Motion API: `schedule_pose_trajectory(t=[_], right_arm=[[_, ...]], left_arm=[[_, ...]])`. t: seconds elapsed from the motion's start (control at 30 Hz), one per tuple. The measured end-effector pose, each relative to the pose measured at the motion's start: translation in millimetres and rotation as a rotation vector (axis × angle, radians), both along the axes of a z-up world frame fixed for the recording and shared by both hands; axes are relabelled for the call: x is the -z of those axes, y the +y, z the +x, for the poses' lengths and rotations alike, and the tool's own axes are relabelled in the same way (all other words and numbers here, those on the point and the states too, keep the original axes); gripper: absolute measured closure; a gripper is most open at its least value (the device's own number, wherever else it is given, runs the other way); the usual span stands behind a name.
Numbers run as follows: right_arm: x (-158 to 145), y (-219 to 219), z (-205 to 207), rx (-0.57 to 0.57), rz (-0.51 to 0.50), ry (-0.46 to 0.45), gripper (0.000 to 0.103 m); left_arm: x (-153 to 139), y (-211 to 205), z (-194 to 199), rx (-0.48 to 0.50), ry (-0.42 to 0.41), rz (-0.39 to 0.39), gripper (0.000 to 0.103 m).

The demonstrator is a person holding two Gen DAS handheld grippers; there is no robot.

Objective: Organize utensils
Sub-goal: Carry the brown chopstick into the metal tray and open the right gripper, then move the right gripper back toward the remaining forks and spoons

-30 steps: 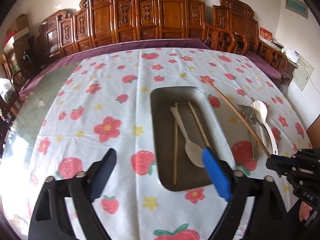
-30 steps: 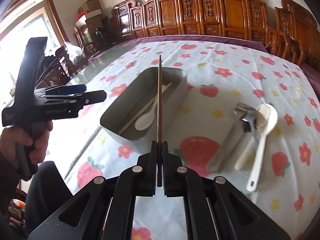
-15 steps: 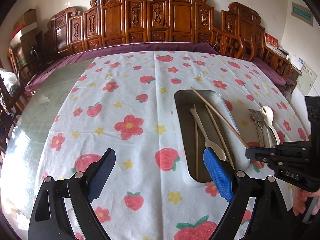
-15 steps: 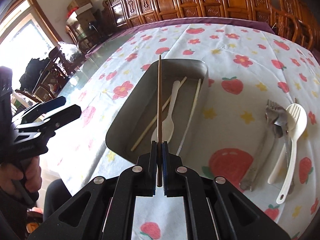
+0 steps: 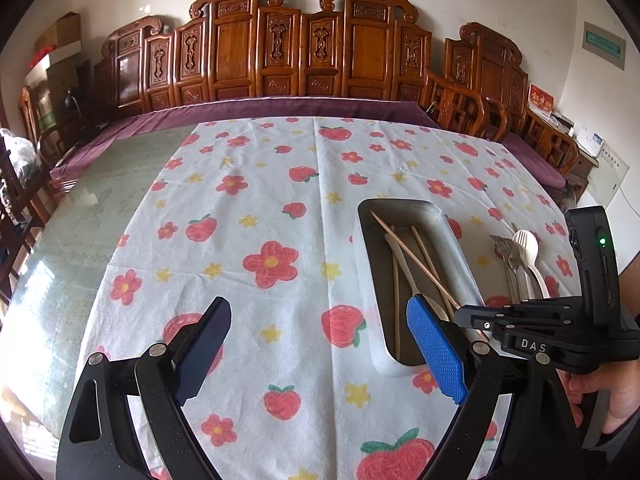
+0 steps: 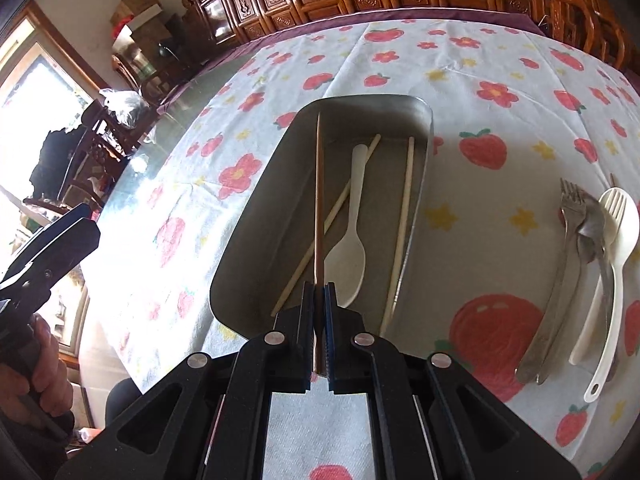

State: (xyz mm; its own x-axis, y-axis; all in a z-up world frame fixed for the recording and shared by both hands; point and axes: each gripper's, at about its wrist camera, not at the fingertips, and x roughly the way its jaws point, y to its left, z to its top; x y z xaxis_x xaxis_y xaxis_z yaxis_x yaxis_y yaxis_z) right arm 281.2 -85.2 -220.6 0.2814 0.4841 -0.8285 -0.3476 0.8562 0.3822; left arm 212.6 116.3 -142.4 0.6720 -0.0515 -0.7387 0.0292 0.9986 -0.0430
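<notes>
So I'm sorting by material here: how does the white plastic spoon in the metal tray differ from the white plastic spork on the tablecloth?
The white plastic spoon has a plain oval bowl; the white plastic spork has short tines cut into its bowl tip. The spoon lies inside the grey metal tray with its bowl nearest the camera; the spork lies outside on the strawberry-print tablecloth beside the metal forks, bowl pointing away. Both are white plastic and lie flat.

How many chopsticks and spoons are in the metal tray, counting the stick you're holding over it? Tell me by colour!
Light chopsticks, lying in the metal tray: 2
Dark chopstick, held by the right hand-held gripper: 1
White spoon, lying in the tray: 1
Total: 4
</notes>
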Motion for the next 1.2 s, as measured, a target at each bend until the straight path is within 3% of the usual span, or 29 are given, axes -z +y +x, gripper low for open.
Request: schedule_pose_trajectory(t=[0.33, 0.8, 1.2], right_arm=[[3.5, -0.8, 7.3, -0.013, 0.109, 0.013, 0.092], [-11.0, -0.7, 4.5, -0.084, 0.093, -0.072, 0.085], [-27.6, -57.2, -24.3, -0.042, 0.117, -0.158, 0.084]], left_arm=[[-5.4, 3.2, -4.7, -0.009, -0.008, 0.018, 0.017], [-12.7, -10.3, -10.2, 0.011, -0.031, 0.011, 0.017], [-18.2, -44.2, -12.3, 0.063, -0.046, 0.004, 0.017]])
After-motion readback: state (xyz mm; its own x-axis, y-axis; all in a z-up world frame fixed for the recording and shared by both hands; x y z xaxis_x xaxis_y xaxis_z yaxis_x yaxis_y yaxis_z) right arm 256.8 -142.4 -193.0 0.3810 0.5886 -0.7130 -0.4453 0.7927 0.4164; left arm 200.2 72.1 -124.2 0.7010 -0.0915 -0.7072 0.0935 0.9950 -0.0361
